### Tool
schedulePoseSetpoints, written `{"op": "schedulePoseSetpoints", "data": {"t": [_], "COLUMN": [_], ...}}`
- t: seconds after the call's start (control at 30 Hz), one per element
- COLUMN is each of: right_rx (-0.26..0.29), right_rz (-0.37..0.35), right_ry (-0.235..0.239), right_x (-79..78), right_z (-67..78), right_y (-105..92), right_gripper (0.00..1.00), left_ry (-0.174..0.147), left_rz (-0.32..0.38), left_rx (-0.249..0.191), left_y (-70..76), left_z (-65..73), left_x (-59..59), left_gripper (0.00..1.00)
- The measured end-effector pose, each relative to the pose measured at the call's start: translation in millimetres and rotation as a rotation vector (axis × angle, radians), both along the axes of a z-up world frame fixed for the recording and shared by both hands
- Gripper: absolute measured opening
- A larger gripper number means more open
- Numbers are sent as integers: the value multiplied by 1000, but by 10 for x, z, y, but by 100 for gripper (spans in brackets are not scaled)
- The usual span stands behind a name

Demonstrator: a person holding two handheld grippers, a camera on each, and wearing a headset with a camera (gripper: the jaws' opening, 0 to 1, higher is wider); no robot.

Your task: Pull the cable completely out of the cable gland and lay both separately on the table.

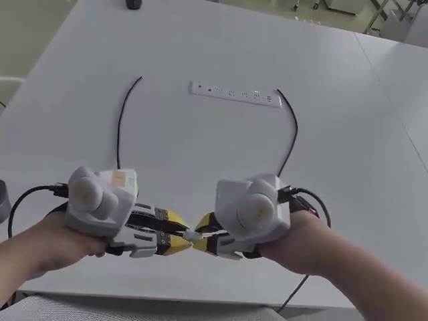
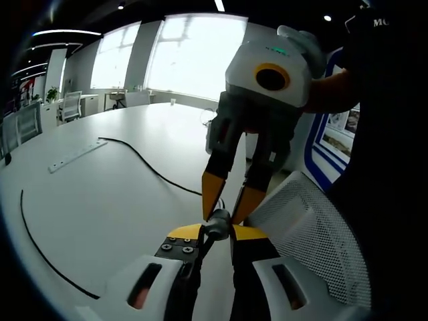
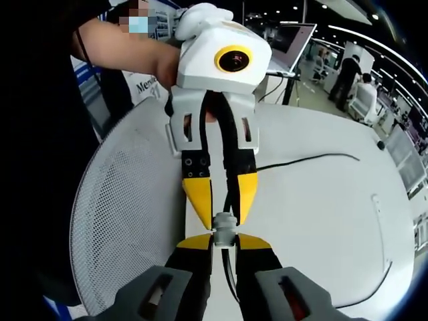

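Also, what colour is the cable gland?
Whitish light grey; the cable gland shows best in the right gripper view.

Large bright windows [image 2: 190, 57] line the far wall under ceiling strip lights [image 2: 67, 31]. A white mesh chair [image 2: 314, 227] sits close beside the broad white counter [image 1: 221, 40].

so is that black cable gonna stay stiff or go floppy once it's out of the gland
Probably floppy: the black cable lies in a loose curve on the table, so it will likely sag and trail when lifted. It looks thin, so it is likely light. The cable gland looks rounded and might roll when laid down.
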State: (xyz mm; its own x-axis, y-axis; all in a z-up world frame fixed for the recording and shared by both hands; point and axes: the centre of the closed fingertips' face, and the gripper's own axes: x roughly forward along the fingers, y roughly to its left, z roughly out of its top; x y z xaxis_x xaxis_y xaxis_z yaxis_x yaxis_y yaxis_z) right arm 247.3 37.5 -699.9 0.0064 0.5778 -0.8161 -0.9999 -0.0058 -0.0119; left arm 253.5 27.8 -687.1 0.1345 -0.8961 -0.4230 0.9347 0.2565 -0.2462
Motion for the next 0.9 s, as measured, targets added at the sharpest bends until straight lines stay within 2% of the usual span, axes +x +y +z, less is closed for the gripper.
{"op": "schedulePoseSetpoints", "data": {"t": [0.27,0.33,0.4,0.57,0.6,0.63,0.67,0.7,0.83,0.9], "right_rx": [18,18,22,23,19,11,-5,5,47,54], "right_rz": [4,11,17,34,38,16,-4,8,-32,-37], "right_ry": [7,-2,-8,8,22,77,104,92,252,275], "right_x": [-3,4,9,8,17,9,23,73,95,161], "right_z": [0,-7,-18,-50,-55,-65,-65,-41,81,88], "right_y": [-15,-20,-22,-33,-51,-86,-124,-128,-138,-134], "right_gripper": [8,8,8,9,9,10,11,11,15,18], "left_ry": [-1,-12,-8,-12,-18,-28,-35,-43,-78,-91], "left_rz": [2,9,15,29,33,40,45,47,51,50], "left_rx": [6,13,16,27,30,43,53,57,54,54], "left_y": [-10,-15,-15,-17,-23,-22,-15,-14,-25,-43], "left_z": [3,-5,-10,-44,-56,-68,-75,-70,-8,24], "left_x": [1,13,16,9,13,25,35,39,65,74], "left_gripper": [16,16,16,15,15,15,15,15,15,16]}}
